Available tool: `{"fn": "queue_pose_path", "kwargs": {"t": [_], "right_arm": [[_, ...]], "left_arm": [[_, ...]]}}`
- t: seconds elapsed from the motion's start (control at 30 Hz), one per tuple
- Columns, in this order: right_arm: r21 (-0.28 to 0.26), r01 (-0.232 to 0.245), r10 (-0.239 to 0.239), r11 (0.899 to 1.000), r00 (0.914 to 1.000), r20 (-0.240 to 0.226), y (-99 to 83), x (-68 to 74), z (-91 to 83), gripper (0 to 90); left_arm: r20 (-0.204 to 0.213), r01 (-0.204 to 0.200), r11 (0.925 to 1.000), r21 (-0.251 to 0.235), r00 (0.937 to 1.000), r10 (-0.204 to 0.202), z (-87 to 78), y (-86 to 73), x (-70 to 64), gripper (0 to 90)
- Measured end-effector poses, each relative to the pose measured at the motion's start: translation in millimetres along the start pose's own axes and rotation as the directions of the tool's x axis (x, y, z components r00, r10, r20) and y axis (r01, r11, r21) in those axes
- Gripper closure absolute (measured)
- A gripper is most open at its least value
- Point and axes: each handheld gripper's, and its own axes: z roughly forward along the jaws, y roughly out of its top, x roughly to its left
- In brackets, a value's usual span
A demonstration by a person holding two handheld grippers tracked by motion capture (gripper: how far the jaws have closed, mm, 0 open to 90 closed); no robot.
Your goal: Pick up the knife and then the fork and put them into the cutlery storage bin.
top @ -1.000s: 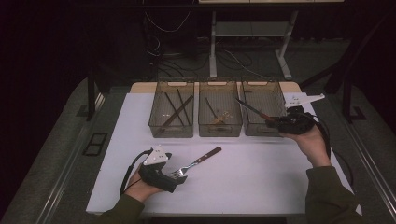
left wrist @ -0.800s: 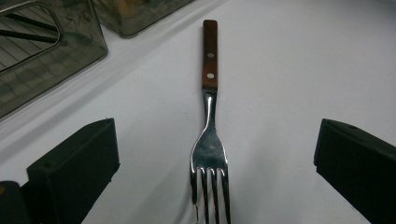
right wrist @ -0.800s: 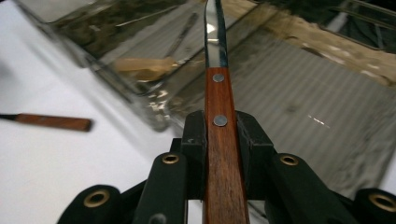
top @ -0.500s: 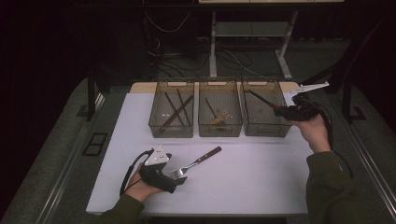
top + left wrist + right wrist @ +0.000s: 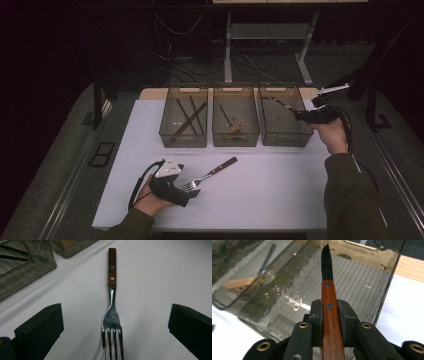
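Between open left gripper (image 5: 113, 326) jaws, fork (image 5: 112, 302), tines nearest

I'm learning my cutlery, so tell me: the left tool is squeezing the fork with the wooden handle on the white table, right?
Not quite. The left tool is open: its black jaws stand wide apart on either side of the shiny metal fork with the brown wooden handle, not touching it. The left gripper view shows this. The fork does lie on the white table.

**Knife clamped above the bin**

Your right gripper (image 5: 329, 312) had its jaws closed on the wooden handle of a knife (image 5: 327, 290), two rivets showing. The dark blade pointed up and away over a smoky clear bin (image 5: 362, 282) on the white table (image 5: 407, 312).
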Motion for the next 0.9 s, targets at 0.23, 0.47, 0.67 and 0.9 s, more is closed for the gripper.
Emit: {"fn": "queue_pose_path", "kwargs": {"t": [0.23, 0.47, 0.67, 0.9], "right_arm": [[0.040, 0.000, 0.000, 0.999, 0.9999, 0.016, 0.3, 0.9, 18.5, 75.4], [0.077, 0.013, -0.016, 0.997, 0.9992, 0.036, 2.7, 7.1, 36.3, 75.4], [0.105, 0.019, -0.024, 0.994, 0.9988, 0.043, 3.7, 11.2, 45.3, 75.4], [0.111, 0.013, -0.018, 0.994, 0.9986, 0.049, 1.9, 10.7, 49.0, 75.2]], "left_arm": [[0.006, -0.001, 1.0000, -0.001, 1.0000, 0.001, 1.0, 0.2, -0.7, 0.0], [0.013, -0.001, 1.0000, -0.003, 0.9999, 0.001, 1.1, 0.3, -1.2, 0.0], [0.015, -0.001, 1.0000, -0.001, 0.9999, 0.001, 1.2, 0.3, -1.4, 0.0], [0.019, -0.003, 1.0000, 0.002, 0.9998, 0.003, 1.5, 0.5, -1.6, 0.0]]}}
